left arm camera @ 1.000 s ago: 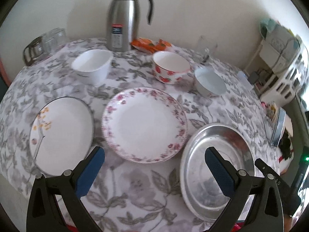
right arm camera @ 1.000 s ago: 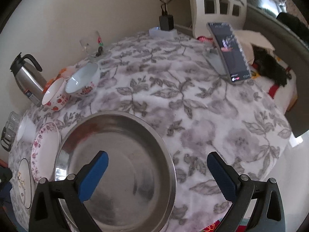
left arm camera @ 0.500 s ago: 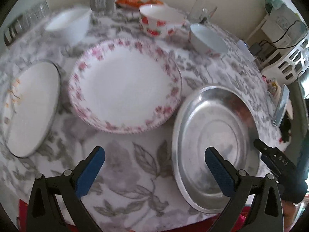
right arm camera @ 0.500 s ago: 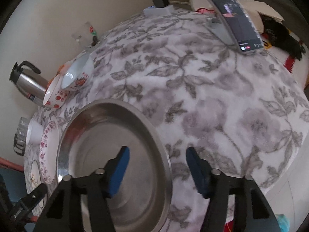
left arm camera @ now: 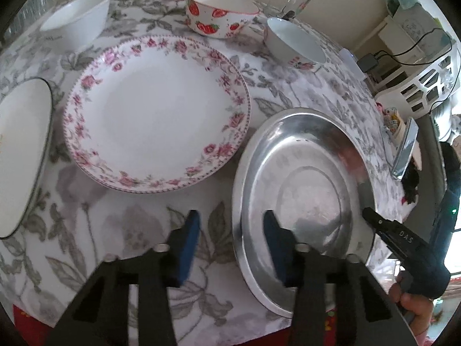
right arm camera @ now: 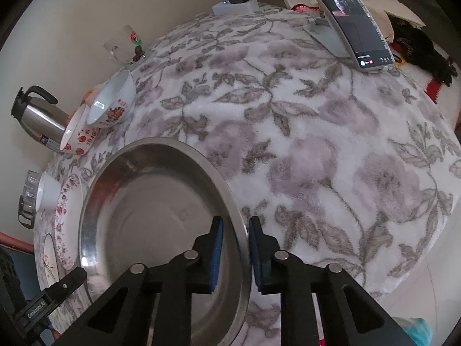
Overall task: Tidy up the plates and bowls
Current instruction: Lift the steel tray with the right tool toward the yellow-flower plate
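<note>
Both grippers have dropped toward the steel plate (left arm camera: 305, 184) since the earlier frames, and their wide jaws have narrowed around its rim.
Surface: round table under a grey floral cloth (right arm camera: 317, 144), cream wall behind; steel plate at the near edge. Rose-rimmed plate (left arm camera: 155, 112) just beside the steel plate, strawberry bowl (left arm camera: 219, 11) and small white bowl (left arm camera: 294, 41) beyond it, phone (right arm camera: 348, 20) well apart. Left gripper (left arm camera: 230, 239) points steeply down, jaws closing astride the rim, pads not yet pressing. Right gripper (right arm camera: 234, 245), held by a hand (left arm camera: 415, 302), also steep, jaws closing, rim between the pads; contact cannot be told.
</note>
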The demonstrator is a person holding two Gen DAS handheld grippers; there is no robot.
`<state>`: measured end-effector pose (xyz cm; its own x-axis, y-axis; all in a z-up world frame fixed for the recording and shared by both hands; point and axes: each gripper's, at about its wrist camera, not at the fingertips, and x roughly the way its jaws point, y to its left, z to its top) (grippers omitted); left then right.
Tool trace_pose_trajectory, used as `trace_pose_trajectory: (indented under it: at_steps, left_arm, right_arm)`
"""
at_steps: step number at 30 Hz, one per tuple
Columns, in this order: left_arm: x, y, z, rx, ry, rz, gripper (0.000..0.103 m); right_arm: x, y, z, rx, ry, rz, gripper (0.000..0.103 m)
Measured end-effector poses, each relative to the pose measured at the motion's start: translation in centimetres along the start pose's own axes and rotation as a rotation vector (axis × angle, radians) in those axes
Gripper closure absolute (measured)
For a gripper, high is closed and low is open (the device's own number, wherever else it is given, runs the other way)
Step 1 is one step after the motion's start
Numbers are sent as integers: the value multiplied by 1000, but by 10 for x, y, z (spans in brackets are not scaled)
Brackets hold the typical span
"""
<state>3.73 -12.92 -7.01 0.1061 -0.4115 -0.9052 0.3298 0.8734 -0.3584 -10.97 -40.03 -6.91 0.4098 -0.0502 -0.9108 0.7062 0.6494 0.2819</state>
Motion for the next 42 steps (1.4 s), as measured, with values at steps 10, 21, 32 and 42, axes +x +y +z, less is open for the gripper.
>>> trace_pose_trajectory:
  at_steps: [10,21,32,42]
  left_arm:
    - [4,2,-2,-13,15,-44,91]
    - [-16,-3,3,20,-57,-75,92]
    - [-34,-2,6,18,-116,-108,92]
    - [-61,-6,8,43,-214,-138,92]
  right_arm:
    - [0,-4,1,13,-1,15,87]
    - [-27,-1,-2,11,-75,61,90]
    - [-39,2,-2,19,-108,124,90]
    - [-61,8,-2,13,-199,210,90]
